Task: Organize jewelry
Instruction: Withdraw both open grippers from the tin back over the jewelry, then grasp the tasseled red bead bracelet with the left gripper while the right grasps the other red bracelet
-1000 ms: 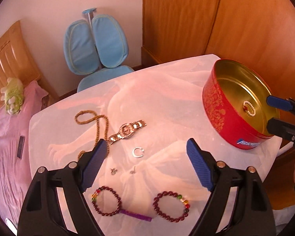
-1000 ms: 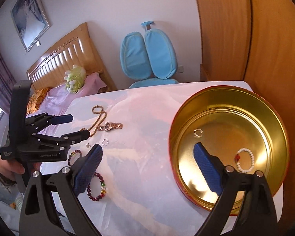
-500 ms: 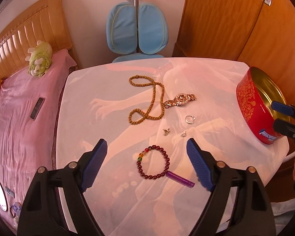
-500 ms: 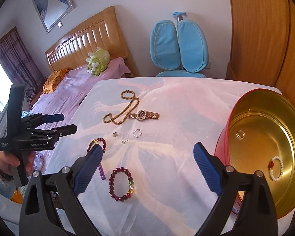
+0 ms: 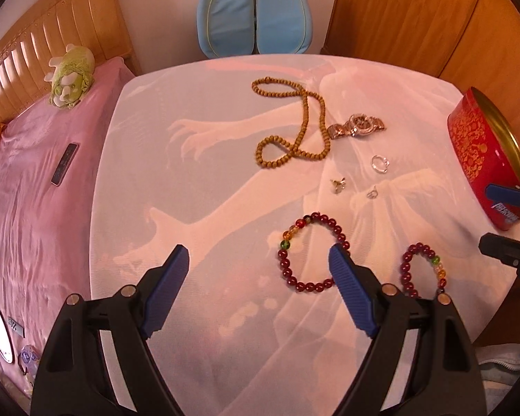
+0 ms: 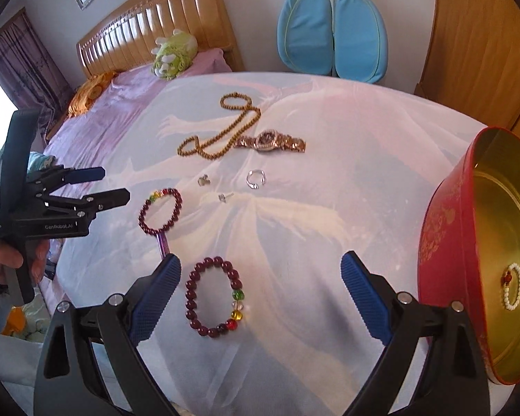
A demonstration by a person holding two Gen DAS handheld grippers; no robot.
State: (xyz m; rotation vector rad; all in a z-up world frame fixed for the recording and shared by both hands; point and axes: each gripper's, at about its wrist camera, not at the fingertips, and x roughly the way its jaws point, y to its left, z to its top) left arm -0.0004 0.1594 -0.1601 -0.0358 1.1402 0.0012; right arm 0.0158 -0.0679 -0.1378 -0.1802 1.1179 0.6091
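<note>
1. My right gripper [image 6: 260,294] has its jaws spread wide and empty. A dark red bead bracelet [image 6: 215,297] lies flat on the table [image 6: 329,208] between them, closer to the left finger.
2. My left gripper [image 5: 260,277] is also released and holds nothing. The second bracelet [image 5: 310,251] lies ahead, beside its right finger.
3. The red tin [image 6: 482,253] stands open at the right, near the table's edge, a white bracelet [image 6: 511,286] already inside.
4. I judge the right hand nearer the tin, with bare cloth between.
</note>
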